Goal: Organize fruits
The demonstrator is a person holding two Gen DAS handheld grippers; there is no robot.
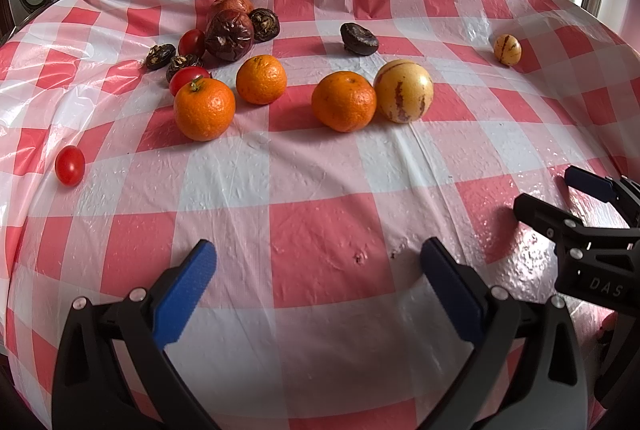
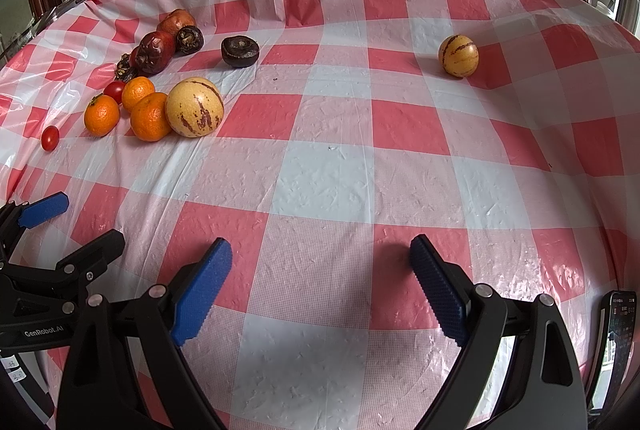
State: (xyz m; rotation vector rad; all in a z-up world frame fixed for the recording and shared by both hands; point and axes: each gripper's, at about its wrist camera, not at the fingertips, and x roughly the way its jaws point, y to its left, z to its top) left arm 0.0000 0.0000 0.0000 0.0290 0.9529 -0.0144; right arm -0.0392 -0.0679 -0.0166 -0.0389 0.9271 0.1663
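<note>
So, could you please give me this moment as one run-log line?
left gripper: open, empty | right gripper: open, empty | fruits: untouched on checked tablecloth | small striped melon: apart from the rest

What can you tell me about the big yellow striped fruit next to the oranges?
The big yellow fruit is round and smooth, pale yellow with dark purple-brown streaks and flecks running down its skin. It looks whole and unbruised. It sits on the checked tablecloth, pressed against the nearest orange on one side. No tool touches it.

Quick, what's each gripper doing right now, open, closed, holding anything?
Left gripper: open, holding nothing.
Right gripper: open, holding nothing.
</note>
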